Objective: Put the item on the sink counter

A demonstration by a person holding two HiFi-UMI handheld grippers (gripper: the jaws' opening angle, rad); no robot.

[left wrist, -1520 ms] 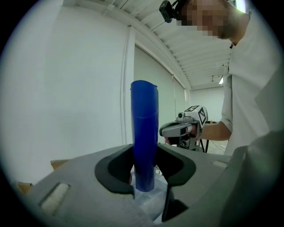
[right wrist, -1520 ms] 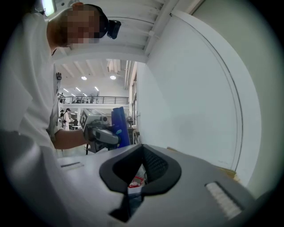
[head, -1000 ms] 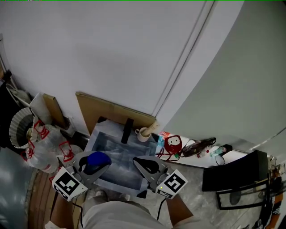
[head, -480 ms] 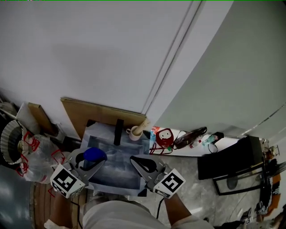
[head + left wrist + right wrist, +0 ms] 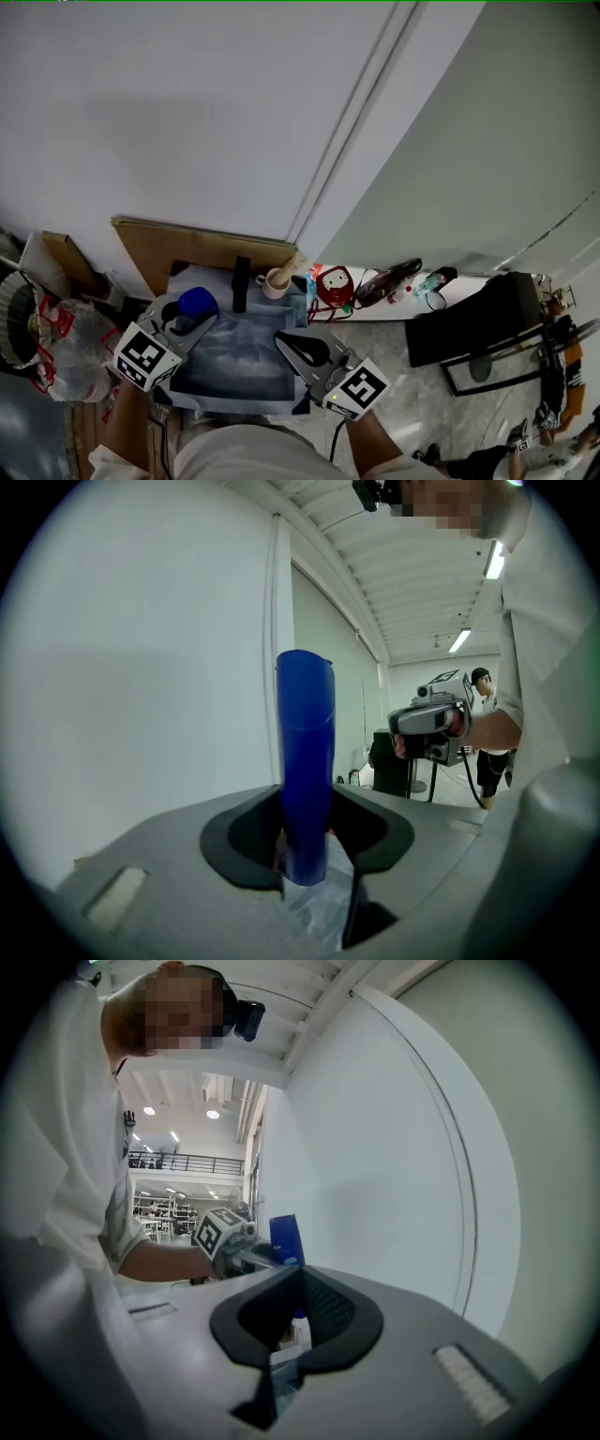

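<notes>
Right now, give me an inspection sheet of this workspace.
Surface: steel sink, black faucet at its back.
Job's things: blue bottle, upright in the left gripper, not yet set down.
Clutter: cup with a stick beside the faucet; red item and small bottle on the white ledge.
Grippers: left gripper shut on the blue bottle; right gripper shut, empty.
Cables: black cable below the right gripper.
Surroundings: white wall, cardboard, plastic bags.

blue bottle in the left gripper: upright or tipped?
Upright. In the left gripper view the blue bottle stands vertical between the jaws of the left gripper, which are closed on its lower part.
</notes>
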